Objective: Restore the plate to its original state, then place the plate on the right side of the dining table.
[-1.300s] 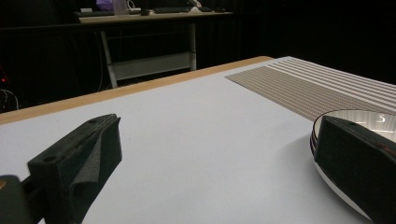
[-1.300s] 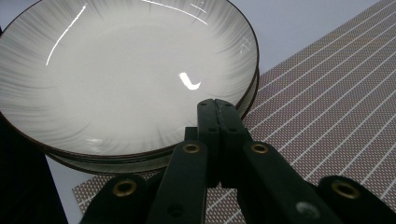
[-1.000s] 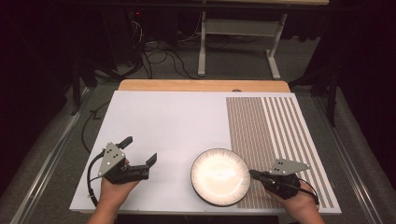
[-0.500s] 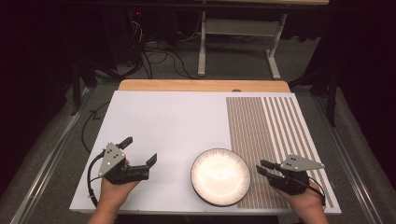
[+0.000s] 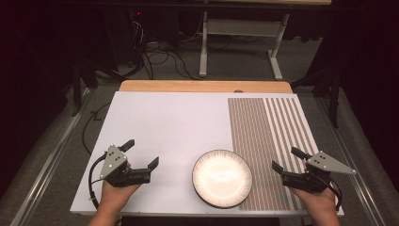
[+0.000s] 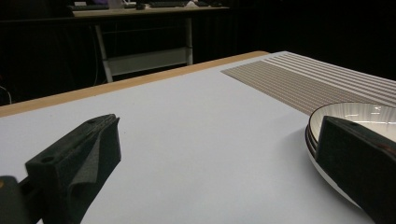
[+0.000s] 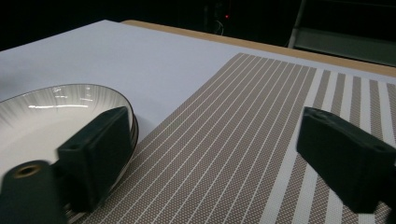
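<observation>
White glazed round plate with a dark ribbed rim sits on my worktop. My right gripper, just right of it, has just opened wide, empty; left gripper gapes empty. I should retreat level, avoiding the rim.

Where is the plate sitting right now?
In the high view the plate lies near the table's front edge, its right rim on the striped mat, between the left gripper and right gripper.

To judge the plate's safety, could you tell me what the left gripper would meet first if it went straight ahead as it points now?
Probably the plate: the left gripper points right across the table toward its near rim, open and empty, though it might skim past.
</observation>
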`<move>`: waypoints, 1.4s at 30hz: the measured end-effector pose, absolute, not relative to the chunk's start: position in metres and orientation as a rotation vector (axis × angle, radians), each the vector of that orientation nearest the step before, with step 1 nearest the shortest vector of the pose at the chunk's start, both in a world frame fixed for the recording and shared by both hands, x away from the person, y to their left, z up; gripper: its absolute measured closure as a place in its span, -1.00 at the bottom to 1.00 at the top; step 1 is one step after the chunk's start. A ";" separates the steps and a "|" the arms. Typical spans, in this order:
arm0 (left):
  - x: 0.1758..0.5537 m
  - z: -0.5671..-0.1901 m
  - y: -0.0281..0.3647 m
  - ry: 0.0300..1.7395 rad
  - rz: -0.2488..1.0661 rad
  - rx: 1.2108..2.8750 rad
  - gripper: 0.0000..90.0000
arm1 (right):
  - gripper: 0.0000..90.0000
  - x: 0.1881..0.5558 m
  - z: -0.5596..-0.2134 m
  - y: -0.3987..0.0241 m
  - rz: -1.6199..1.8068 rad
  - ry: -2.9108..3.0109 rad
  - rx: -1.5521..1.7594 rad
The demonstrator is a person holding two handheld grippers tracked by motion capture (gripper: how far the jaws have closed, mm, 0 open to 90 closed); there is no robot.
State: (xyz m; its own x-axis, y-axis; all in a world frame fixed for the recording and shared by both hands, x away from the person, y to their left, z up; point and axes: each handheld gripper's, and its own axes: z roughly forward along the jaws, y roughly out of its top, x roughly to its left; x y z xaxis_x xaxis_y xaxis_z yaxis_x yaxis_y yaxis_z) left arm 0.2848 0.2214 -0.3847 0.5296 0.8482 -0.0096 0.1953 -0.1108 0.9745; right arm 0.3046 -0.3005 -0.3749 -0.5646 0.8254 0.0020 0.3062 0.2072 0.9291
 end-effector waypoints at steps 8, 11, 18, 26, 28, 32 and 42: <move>0.284 -0.384 0.219 0.900 0.709 1.623 -0.99 | -0.99 0.306 -0.377 -0.298 1.323 1.974 1.041; 0.284 -0.384 0.219 0.903 0.709 1.615 -0.99 | -0.99 0.305 -0.376 -0.298 1.323 1.977 1.034; 0.287 -0.386 0.218 0.898 0.690 1.623 -0.99 | -0.58 0.304 -0.376 -0.295 1.314 1.994 1.012; 0.285 -0.384 0.218 0.910 0.704 1.622 -0.99 | 0.07 0.299 -0.375 -0.289 1.312 2.056 0.954; 0.285 -0.384 0.218 0.912 0.703 1.623 -0.99 | 0.25 0.298 -0.375 -0.287 1.320 2.075 0.941; 0.285 -0.384 0.217 0.908 0.703 1.632 -0.99 | 0.48 0.298 -0.375 -0.285 1.331 2.129 0.931; 0.283 -0.383 0.215 0.894 0.709 1.628 -0.99 | 0.90 0.295 -0.379 -0.274 1.305 2.229 0.902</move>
State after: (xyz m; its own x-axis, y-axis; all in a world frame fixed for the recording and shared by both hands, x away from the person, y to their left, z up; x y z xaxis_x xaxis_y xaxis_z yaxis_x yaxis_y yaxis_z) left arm 0.2835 0.2155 -0.3826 0.5372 0.8434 -0.0007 0.1910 -0.1209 0.9741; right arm 0.2952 -0.2735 -0.3790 -0.7102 0.7038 -0.0195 0.3275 0.3548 0.8757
